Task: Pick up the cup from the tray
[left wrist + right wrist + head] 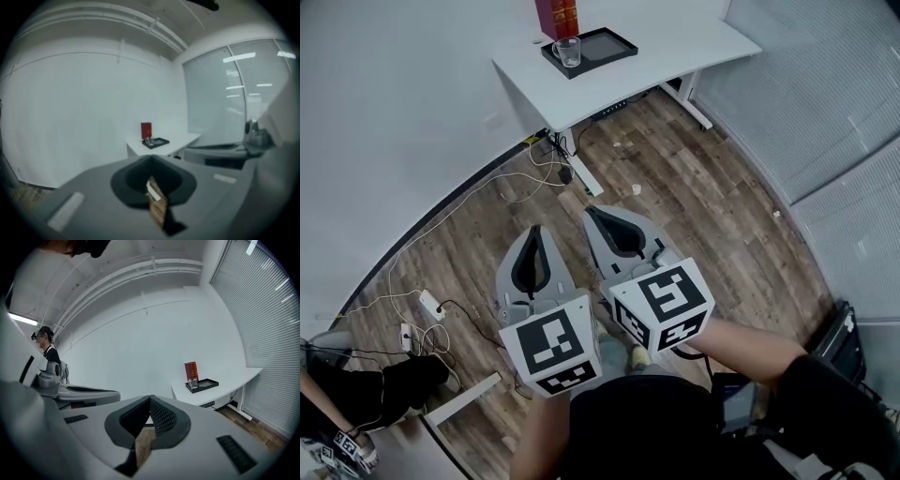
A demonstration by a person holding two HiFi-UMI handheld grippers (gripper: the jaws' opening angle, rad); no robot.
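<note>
Clear glass, the cup [567, 51] stands upright at the left end of a black tray [607, 45], and the tray sits on a white desk [675, 42] at the far side of the room, close to the wall. A red box [556, 16] rises just behind the tray, right beside the cup. In the left gripper view the same group shows small and distant: the cup [149, 140], the tray [159, 142], the red box [146, 130] and the desk [171, 146]. The right gripper view shows the cup [193, 383] in front of the red box [191, 370], on the tray [208, 385], near the back edge of the desk [225, 389]. Both claws are well apart from the desk, held side by side over a wooden floor [694, 197]. The left gripper [536, 230] is clenched with nothing between its jaws, which meet at the tip in its own view [151, 160]. The right gripper [589, 213] is likewise clenched and empty, its ridged pads pressed together [150, 400]. White cables [478, 202] trail across the floor to a power strip [431, 305] at the left, and slatted blinds [267, 324] cover the right side of the room. A person [49, 355] stands at the far left of the right gripper view.
</note>
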